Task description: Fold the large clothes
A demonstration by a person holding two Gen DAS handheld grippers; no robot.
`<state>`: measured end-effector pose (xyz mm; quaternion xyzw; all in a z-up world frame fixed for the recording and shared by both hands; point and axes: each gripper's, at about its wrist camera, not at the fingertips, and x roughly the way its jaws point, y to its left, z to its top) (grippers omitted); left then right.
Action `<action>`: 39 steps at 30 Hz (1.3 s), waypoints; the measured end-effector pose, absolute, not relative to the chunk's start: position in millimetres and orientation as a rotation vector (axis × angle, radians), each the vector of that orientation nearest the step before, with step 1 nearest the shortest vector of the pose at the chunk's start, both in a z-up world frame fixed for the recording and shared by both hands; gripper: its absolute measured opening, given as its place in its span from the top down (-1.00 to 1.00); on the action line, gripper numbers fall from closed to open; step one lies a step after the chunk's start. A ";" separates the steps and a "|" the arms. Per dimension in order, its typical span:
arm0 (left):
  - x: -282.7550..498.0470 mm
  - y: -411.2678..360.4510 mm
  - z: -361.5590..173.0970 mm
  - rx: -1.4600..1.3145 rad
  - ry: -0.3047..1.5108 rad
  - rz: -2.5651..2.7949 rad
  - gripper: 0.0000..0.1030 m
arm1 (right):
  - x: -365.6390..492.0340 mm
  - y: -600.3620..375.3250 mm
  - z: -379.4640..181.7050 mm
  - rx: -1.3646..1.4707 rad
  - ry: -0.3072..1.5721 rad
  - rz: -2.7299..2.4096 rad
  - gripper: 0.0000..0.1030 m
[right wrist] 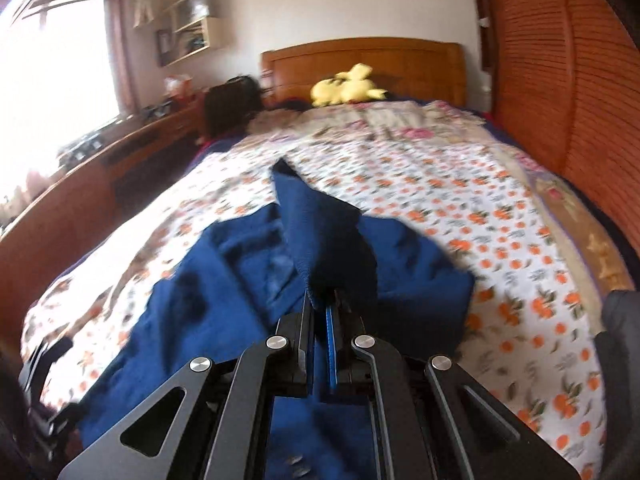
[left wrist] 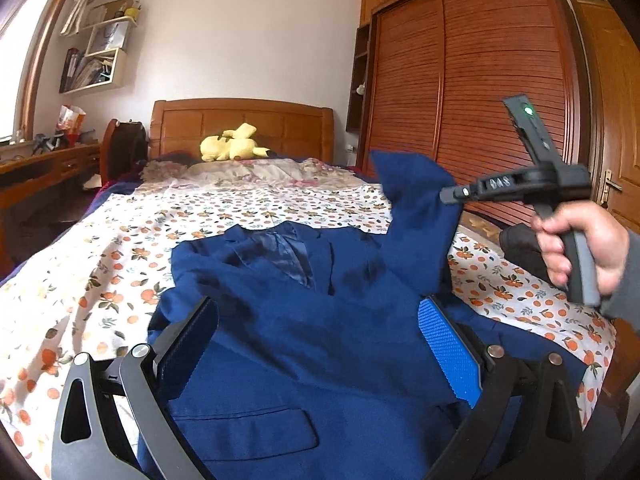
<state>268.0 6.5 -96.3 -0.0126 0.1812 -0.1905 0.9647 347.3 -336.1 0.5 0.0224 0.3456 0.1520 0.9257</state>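
A dark blue suit jacket [left wrist: 288,280] lies front up on the bed, lapels and shiny lining showing. My left gripper [left wrist: 320,344] hovers low over its lower part, open, with nothing between its fingers [left wrist: 448,352]. My right gripper [right wrist: 322,300] is shut on the jacket's sleeve [right wrist: 320,224], which stands up as a raised flap above the jacket [right wrist: 200,300]. In the left wrist view the right gripper [left wrist: 448,194] sits at the right, held by a hand [left wrist: 580,240], with the lifted sleeve [left wrist: 416,208] hanging from its tip.
The bed carries an orange-print sheet [left wrist: 100,272] and a floral quilt [left wrist: 248,172] near the wooden headboard [left wrist: 240,120], with a yellow plush toy [left wrist: 232,146] on it. A slatted wardrobe [left wrist: 480,80] runs along the right, a desk [left wrist: 40,168] along the left.
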 end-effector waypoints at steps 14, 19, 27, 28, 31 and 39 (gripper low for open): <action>277.7 15.9 -110.9 -0.005 0.415 -0.349 -0.96 | 284.0 -285.0 -95.2 0.011 0.840 0.442 0.91; 281.6 9.3 -118.8 0.024 0.430 -0.339 -0.96 | 275.3 -285.0 -103.0 0.010 0.844 0.440 0.76; 292.5 3.0 -137.3 0.061 0.479 -0.309 -0.96 | 250.9 -295.4 -109.9 0.024 0.800 0.449 0.04; 293.9 2.6 -139.4 0.063 0.487 -0.305 -0.96 | 248.7 -294.3 -108.5 0.009 0.797 0.451 0.04; 298.7 0.2 -145.0 0.073 0.509 -0.293 -0.96 | 242.5 -295.5 -102.3 -0.029 0.774 0.461 0.04; 309.5 -11.8 -149.2 0.118 0.552 -0.306 -0.96 | 236.1 -320.4 -104.8 -0.039 0.780 0.447 0.04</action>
